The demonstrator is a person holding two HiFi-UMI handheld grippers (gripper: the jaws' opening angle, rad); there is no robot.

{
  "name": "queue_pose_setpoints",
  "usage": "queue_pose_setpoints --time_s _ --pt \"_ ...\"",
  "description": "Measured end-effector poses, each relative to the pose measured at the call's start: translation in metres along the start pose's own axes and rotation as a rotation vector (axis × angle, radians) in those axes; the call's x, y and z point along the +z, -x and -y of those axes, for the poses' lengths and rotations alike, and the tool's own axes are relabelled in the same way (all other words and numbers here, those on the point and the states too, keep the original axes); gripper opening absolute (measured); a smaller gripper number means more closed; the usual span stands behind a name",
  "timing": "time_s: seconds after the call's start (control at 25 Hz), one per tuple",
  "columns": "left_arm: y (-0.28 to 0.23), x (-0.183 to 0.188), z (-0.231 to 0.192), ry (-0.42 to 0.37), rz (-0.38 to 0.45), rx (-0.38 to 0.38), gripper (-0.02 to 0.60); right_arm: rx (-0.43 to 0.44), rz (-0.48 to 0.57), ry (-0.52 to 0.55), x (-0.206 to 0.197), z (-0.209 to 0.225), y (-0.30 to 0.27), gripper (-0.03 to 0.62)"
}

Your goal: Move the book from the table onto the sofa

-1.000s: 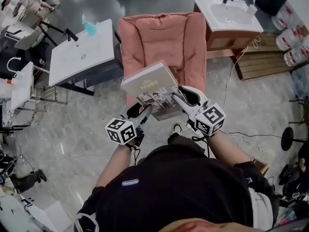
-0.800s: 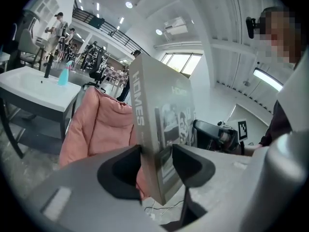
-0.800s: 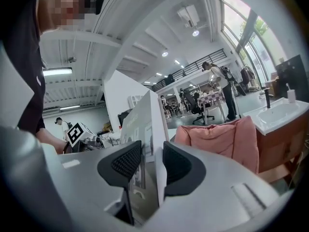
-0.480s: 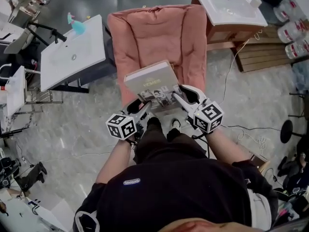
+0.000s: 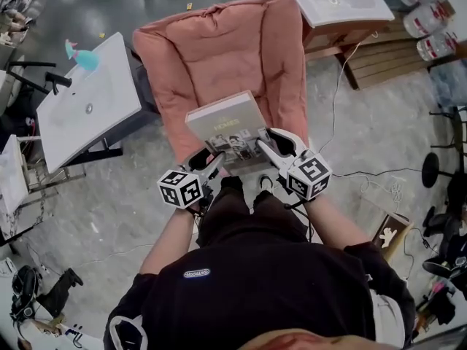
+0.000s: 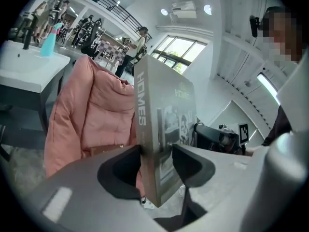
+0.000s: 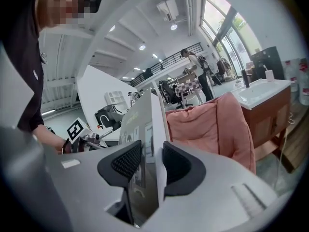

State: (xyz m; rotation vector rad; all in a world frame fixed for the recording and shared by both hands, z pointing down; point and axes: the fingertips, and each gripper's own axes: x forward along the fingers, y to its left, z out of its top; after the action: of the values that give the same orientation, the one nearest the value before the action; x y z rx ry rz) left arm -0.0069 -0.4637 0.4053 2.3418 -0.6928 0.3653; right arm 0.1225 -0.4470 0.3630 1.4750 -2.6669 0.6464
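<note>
A thick grey-green book (image 5: 230,128) with "HOMES" on its spine is held in the air between both grippers, over the front of the pink sofa (image 5: 211,49). My left gripper (image 5: 214,163) is shut on its near left corner, and the book (image 6: 161,134) fills the gap between its pads. My right gripper (image 5: 264,149) is shut on the near right edge; the book (image 7: 145,144) stands edge-on between the jaws there. The pink sofa (image 6: 96,115) lies just behind the book, and the sofa (image 7: 212,124) shows to the right in the right gripper view.
A white washbasin unit (image 5: 84,100) stands left of the sofa with a blue spray bottle (image 5: 80,53) on it. Another basin on a wooden cabinet (image 5: 332,2) stands at the back right. Cables (image 5: 365,173) run over the grey floor on the right.
The person has stepped closer to the sofa with the book held in both grippers. The sofa now lies further under the book, and the basins have slid outwards in the view.
</note>
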Motion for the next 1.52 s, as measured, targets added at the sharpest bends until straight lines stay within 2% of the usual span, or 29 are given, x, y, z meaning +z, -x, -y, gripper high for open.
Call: queue_pose_setpoints --time_s 0.32,0.76,1.24,1.52 --pt "-0.037 -0.019 -0.053 0.019 -0.075 -0.004 0.21 -0.026 -0.049 -0.043 -0.045 0.035 -0.04 0.169" --pt "-0.099 -0.064 -0.115 0.049 -0.19 0.012 0.212 -0.071 -0.118 -0.124 -0.109 0.098 -0.09 0.17" --pt "-0.163 -0.092 -0.19 0.078 -0.219 0.046 0.212 -0.084 -0.194 -0.179 -0.188 0.157 -0.137 0.17" --pt "-0.194 -0.114 -0.221 0.1 -0.24 0.055 0.212 -0.1 -0.215 -0.195 -0.22 0.19 -0.163 0.172"
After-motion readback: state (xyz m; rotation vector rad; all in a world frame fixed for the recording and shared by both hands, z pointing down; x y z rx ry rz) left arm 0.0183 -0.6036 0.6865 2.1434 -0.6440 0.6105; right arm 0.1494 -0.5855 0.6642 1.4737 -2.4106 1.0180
